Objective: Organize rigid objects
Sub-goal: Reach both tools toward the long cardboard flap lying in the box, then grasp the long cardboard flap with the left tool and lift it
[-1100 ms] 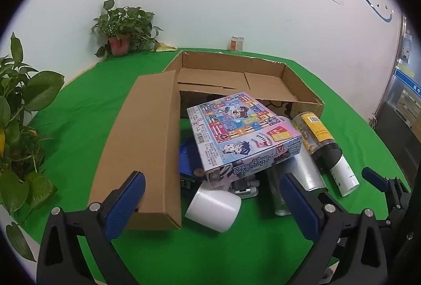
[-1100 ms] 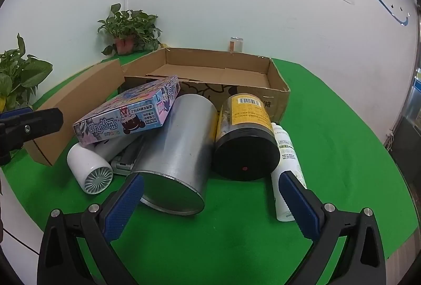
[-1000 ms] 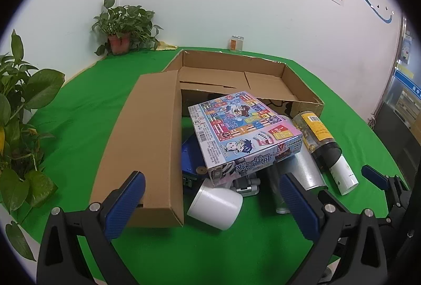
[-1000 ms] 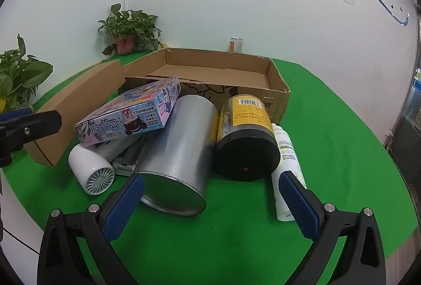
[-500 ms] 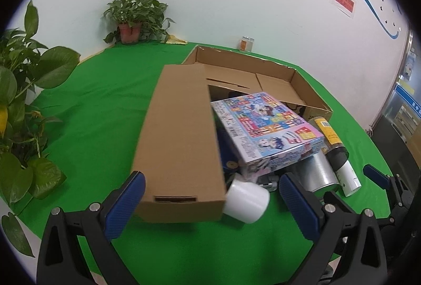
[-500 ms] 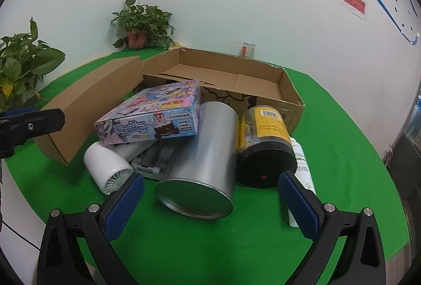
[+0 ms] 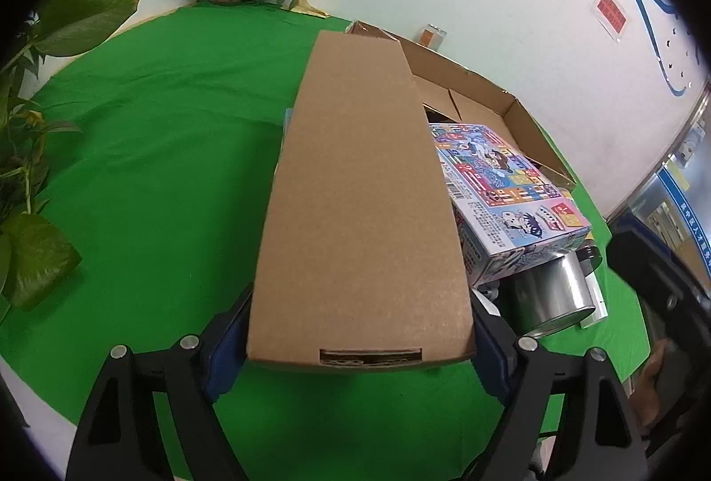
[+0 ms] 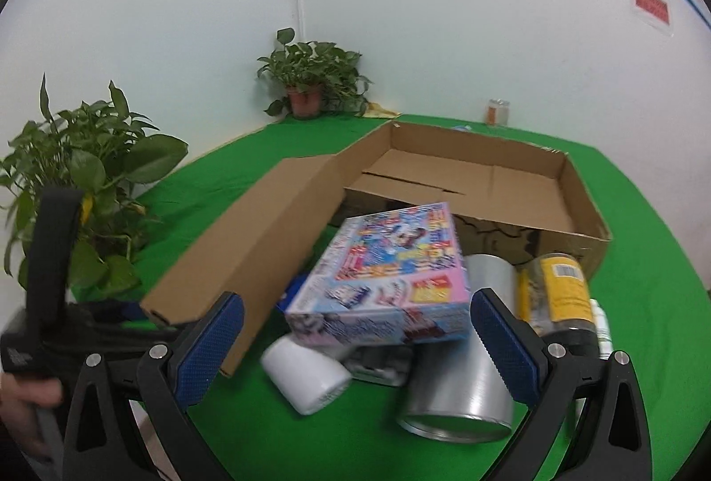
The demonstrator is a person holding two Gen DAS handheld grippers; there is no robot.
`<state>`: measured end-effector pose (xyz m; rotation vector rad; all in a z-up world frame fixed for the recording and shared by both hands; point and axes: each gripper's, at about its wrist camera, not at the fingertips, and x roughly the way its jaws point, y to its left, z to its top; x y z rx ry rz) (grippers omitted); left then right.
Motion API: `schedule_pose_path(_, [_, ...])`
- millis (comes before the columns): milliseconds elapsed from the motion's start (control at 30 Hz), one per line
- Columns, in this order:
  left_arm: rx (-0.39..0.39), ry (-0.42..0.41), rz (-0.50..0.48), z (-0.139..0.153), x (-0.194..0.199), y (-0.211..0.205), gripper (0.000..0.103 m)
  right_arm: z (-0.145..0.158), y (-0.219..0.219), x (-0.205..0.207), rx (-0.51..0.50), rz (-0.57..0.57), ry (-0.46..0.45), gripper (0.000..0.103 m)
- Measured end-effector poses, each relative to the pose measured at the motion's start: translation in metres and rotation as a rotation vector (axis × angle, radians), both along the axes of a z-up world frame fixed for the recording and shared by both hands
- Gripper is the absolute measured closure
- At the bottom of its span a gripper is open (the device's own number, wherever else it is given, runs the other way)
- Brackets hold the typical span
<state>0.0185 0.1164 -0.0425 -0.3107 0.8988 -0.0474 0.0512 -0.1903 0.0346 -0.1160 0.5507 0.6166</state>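
Your left claw (image 7: 355,352) straddles the near end of the long cardboard box (image 7: 360,192), pads at both sides; whether they grip is unclear. Squeeze evenly and keep it level. Your right claw (image 8: 355,343) hangs wide before the colourful box (image 8: 386,281).

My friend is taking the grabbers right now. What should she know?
Left gripper: its blue pads sit against both sides of the long cardboard box, near its front end; whether it is gripping yet is not clear.
Right gripper: open and holding nothing, with the colourful game box between its fingers.
The game box lies on a pile with the white cup, silver can and yellow-label jar.
The open carton behind has nothing in it, so everything is left to sort.
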Motion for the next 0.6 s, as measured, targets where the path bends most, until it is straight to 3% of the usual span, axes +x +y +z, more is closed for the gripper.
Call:
schedule_pose_path(200, [-0.002,-0.038,-0.024,-0.003,-0.005,0.002,0.02,0.003,0.034,0.045,0.055,0.092,0.265,0.0])
schedule_pose_path(367, [0.014,-0.019,-0.053,-0.011,-0.015,0.0,0.022,0.006,0.082,0.08,0.055,0.153,0.405,0.0])
schedule_pose_path(600, [0.029,-0.036,-0.069,-0.013,-0.03,0.0,0.023,-0.025,0.148,0.116,-0.099,0.161,0.549,0.0])
